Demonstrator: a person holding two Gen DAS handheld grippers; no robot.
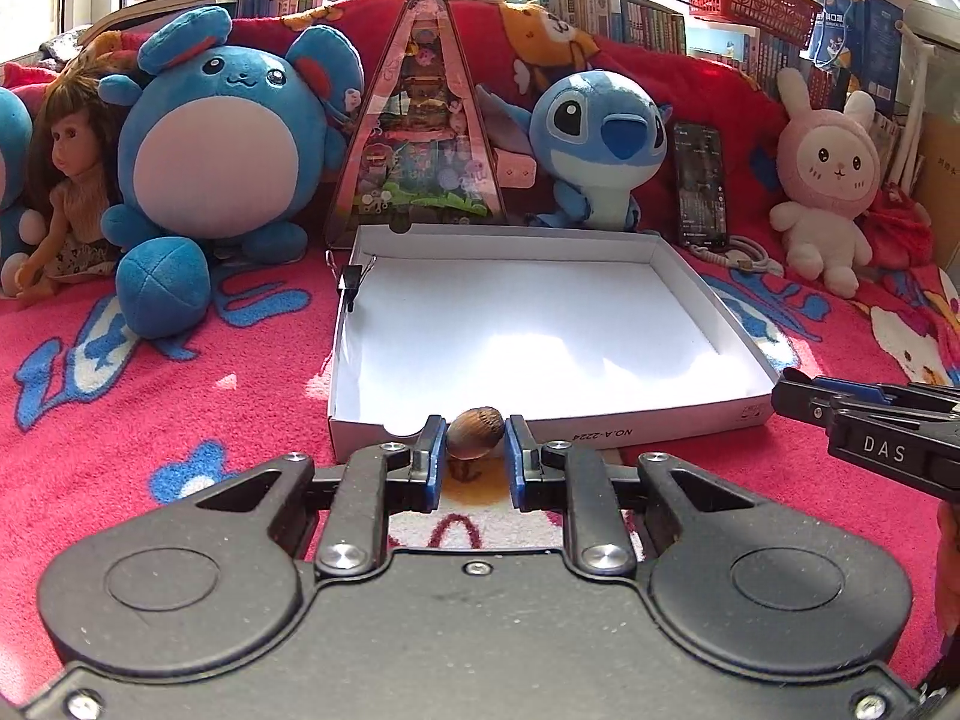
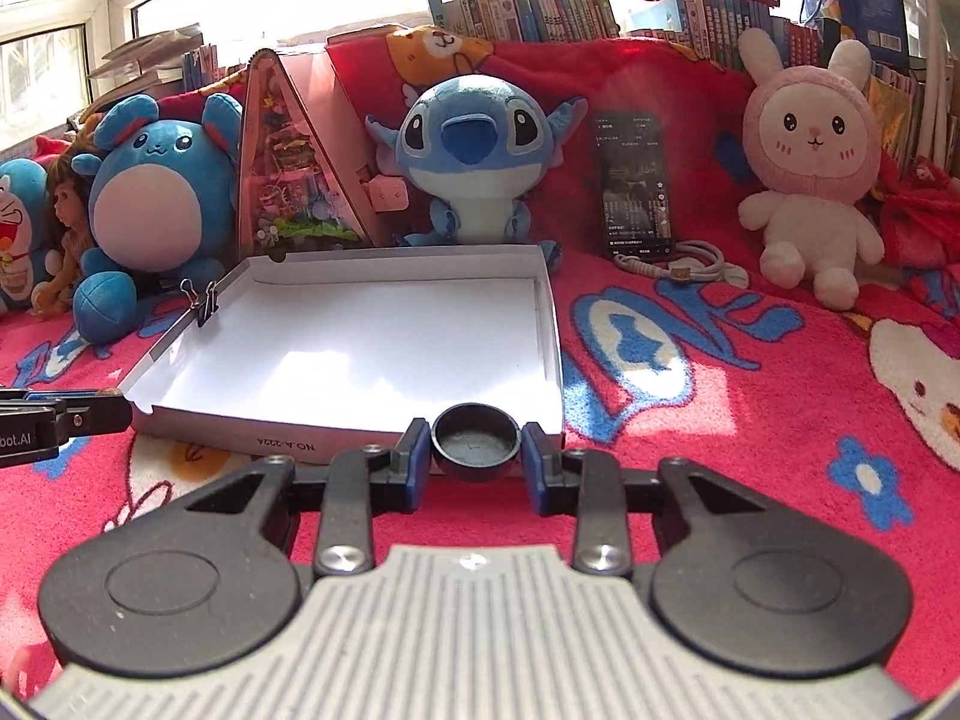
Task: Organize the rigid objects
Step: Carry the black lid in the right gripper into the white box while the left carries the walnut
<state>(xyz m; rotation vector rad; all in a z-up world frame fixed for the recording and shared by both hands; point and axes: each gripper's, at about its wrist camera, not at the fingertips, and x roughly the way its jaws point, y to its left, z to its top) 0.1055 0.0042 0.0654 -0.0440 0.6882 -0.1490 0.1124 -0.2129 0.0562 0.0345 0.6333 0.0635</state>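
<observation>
Inside white box (image 1: 516,324): nothing.

bright daylight pours in from the windows (image 2: 48,30) behind, which are blown out to white. glare washes the floor of the white box (image 1: 540,324), with soft shadow along its near wall. sunlit patches lie on the blanket (image 2: 720,408). both views are sharp at centre, bowed and dark at the corners.
</observation>
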